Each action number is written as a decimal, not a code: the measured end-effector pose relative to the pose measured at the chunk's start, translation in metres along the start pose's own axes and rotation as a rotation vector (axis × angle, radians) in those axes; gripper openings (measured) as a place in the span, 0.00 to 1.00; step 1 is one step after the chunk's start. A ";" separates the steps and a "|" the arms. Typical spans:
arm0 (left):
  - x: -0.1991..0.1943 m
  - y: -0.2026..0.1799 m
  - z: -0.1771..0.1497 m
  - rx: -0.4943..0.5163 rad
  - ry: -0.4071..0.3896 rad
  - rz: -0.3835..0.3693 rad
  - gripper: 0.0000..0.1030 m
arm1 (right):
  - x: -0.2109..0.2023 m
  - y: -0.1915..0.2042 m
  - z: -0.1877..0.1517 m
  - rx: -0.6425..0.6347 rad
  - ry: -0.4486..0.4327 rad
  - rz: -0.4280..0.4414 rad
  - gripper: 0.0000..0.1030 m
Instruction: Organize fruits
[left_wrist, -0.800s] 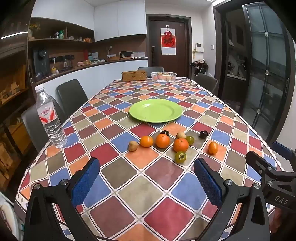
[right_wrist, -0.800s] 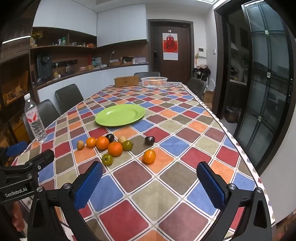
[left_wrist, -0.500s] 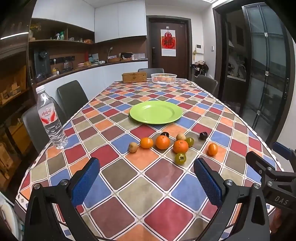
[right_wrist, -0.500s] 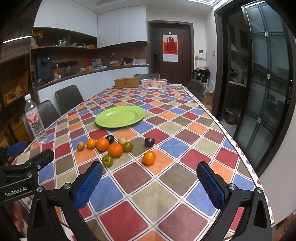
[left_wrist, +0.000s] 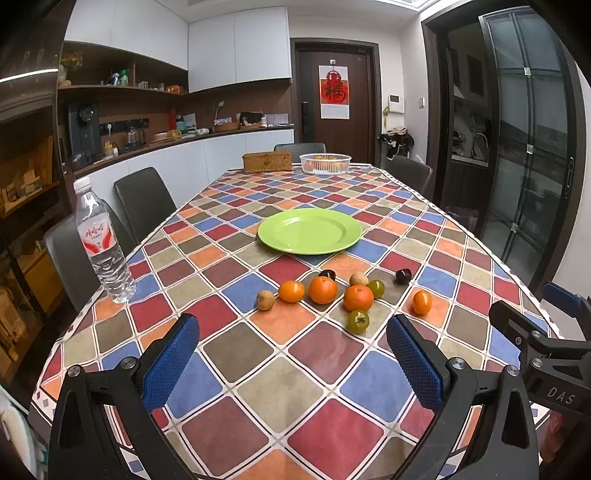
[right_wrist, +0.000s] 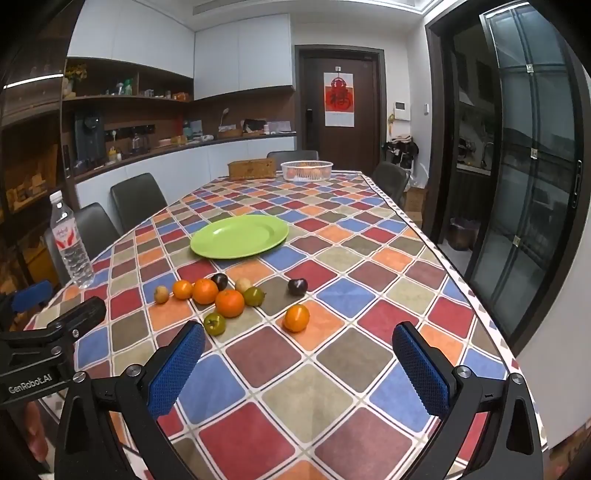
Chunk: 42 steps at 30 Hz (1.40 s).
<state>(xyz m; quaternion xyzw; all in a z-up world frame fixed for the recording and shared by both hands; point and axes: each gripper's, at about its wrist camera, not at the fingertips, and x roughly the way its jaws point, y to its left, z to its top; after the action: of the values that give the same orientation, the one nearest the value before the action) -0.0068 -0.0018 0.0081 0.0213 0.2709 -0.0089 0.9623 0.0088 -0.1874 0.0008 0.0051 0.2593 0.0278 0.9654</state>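
Several small fruits lie in a loose group on the checkered tablecloth: oranges (left_wrist: 322, 290) (right_wrist: 229, 303), a lone small orange (left_wrist: 422, 302) (right_wrist: 296, 318), green tomatoes (left_wrist: 358, 321) (right_wrist: 214, 323), dark plums (left_wrist: 403, 275) (right_wrist: 297, 286) and pale brown fruits (left_wrist: 265, 299) (right_wrist: 161, 294). An empty green plate (left_wrist: 309, 230) (right_wrist: 239, 236) sits just beyond them. My left gripper (left_wrist: 291, 360) is open and empty, above the table's near edge, short of the fruits. My right gripper (right_wrist: 299, 365) is open and empty, also short of them.
A water bottle (left_wrist: 103, 245) (right_wrist: 71, 245) stands near the left table edge. A white basket (left_wrist: 325, 163) (right_wrist: 306, 170) and a woven box (left_wrist: 266, 161) (right_wrist: 252, 168) sit at the far end. Chairs line the left side and far end. The other gripper shows at each view's edge.
Both views have tilted or drawn back a little; the fruits and plate sit slightly higher in frame. Nothing on the table has moved and both grippers stay open.
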 end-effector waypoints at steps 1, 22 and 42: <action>0.000 0.000 0.000 0.001 -0.001 0.000 1.00 | 0.000 0.000 0.001 0.000 0.000 0.000 1.00; -0.001 -0.001 0.001 0.002 -0.005 0.000 1.00 | -0.005 -0.003 -0.001 0.008 -0.020 0.002 1.00; -0.002 -0.001 0.000 0.002 -0.005 -0.002 1.00 | -0.005 -0.003 -0.002 0.009 -0.021 0.002 1.00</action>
<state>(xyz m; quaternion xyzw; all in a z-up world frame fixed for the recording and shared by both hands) -0.0081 -0.0032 0.0092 0.0221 0.2684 -0.0101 0.9630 0.0033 -0.1908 0.0019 0.0100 0.2491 0.0275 0.9680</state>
